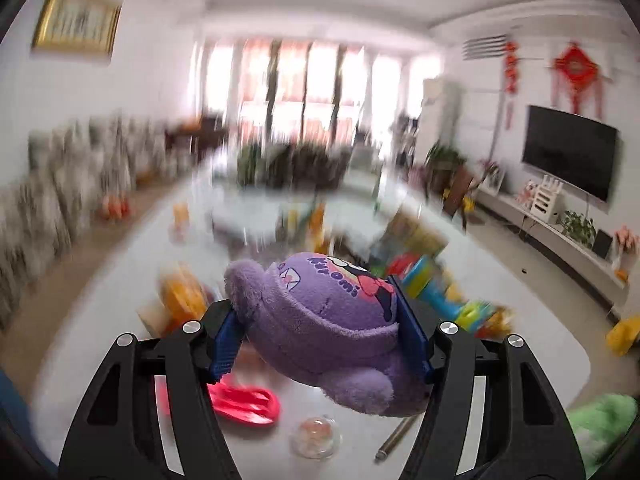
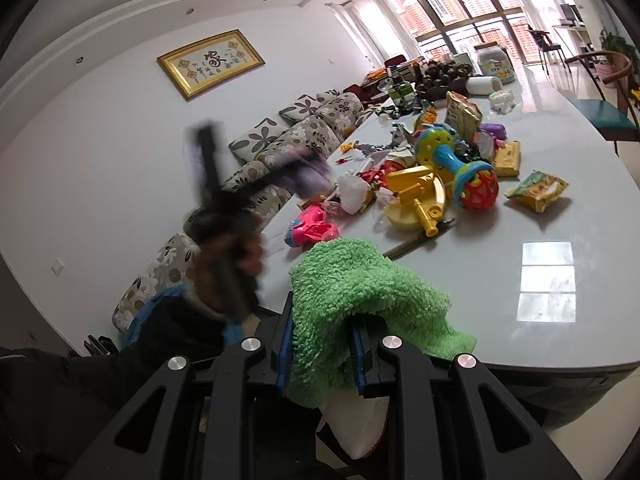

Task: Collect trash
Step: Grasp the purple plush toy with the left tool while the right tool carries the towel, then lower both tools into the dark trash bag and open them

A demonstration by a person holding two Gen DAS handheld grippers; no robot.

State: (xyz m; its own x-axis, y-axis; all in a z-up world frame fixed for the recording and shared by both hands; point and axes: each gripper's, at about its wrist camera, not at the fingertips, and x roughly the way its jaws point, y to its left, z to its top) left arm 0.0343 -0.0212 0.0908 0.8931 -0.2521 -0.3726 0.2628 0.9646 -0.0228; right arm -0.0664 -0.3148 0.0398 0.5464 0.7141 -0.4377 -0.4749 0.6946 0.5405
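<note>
White walls and a long pale table [image 2: 560, 184] fill both views, with one gold-framed calligraphy picture [image 2: 211, 62] at the upper left of the right wrist view; its large character is too small for me to read. My left gripper [image 1: 320, 328] is clenched on one purple plush toy [image 1: 320, 320], both blue pads [image 1: 412, 332] pressing its sides, held off the table at lower centre. On its print I read "Kuromi". Below it lie one pink plastic toy [image 1: 244, 402], one clear ball [image 1: 316, 438] and one brass-coloured rod [image 1: 394, 436]. My right gripper [image 2: 322, 354] is closed on one green fluffy cloth [image 2: 360, 292] at the bottom centre, near the table edge. Across the middle of that view the clutter is piled: one yellow toy [image 2: 416, 196], one blue-and-yellow rattle [image 2: 452, 160], two yellow-green snack packets [image 2: 538, 190] whose printing I cannot read, and one crumpled white tissue [image 2: 502, 100]. One black television [image 1: 572, 152] hangs at the right of the left wrist view.
</note>
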